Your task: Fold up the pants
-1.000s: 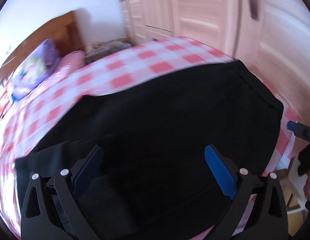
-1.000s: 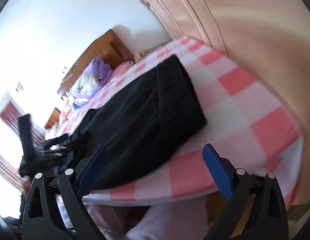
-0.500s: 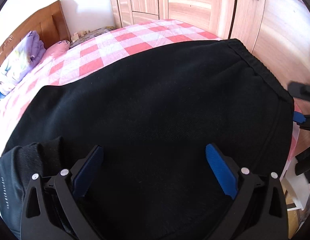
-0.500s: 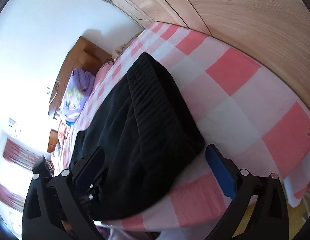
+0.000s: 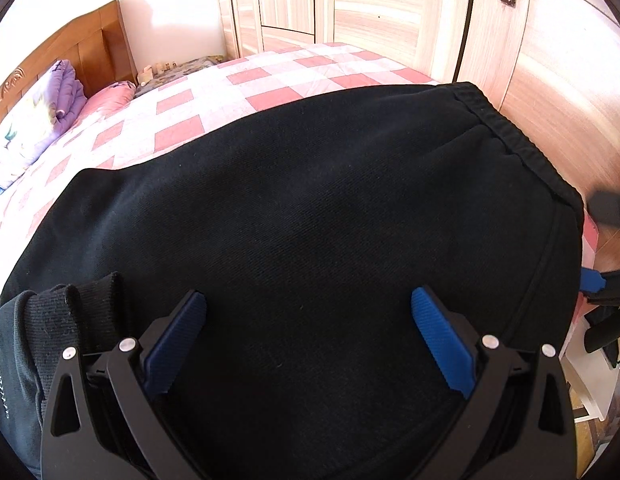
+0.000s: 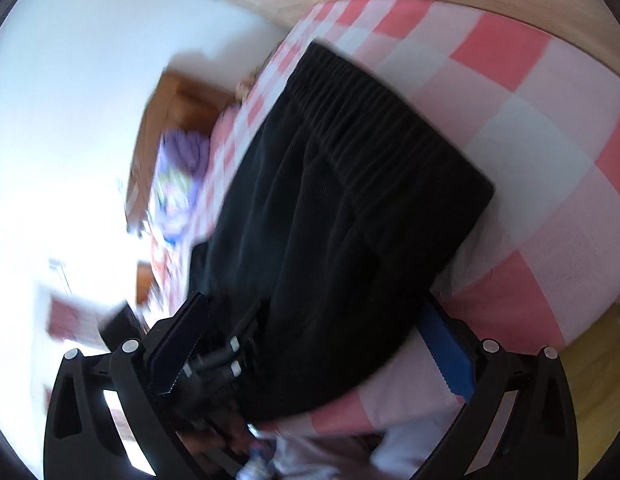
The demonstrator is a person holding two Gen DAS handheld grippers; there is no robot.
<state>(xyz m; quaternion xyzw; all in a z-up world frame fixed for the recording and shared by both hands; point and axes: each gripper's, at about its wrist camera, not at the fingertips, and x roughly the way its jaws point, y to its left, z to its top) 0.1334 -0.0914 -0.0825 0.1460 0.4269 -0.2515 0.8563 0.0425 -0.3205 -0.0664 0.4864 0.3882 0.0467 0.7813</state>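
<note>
Left tongs (image 5: pixel 308 336): released, blue pads spread wide, nothing between them. They hang just over the black pants (image 5: pixel 310 208), pointing steeply down at the fabric; contact with the cloth cannot be told.

Right tongs (image 6: pixel 315 344): released, at full spread. View is rolled and motion-blurred. The near corner of the pants (image 6: pixel 341 220) lies in the gap between the pads, but neither pad presses on it.

Pants: folded flat into a broad dark block on the bed (image 5: pixel 198 92), near its foot-end corner. Elastic waistband (image 5: pixel 505 128) runs along the edge towards the wardrobe (image 5: pixel 369 4). Ribbed cuffs (image 5: pixel 70 308) lie at the lower left of the left view, beside the left tongs.

Bed cover: pink-and-white check. Purple pillow (image 5: pixel 42 116) and wooden headboard (image 5: pixel 90 48) at the far end. The right tongs' blue tip (image 5: pixel 591 280) shows at the right rim of the left view, off the bed edge.
</note>
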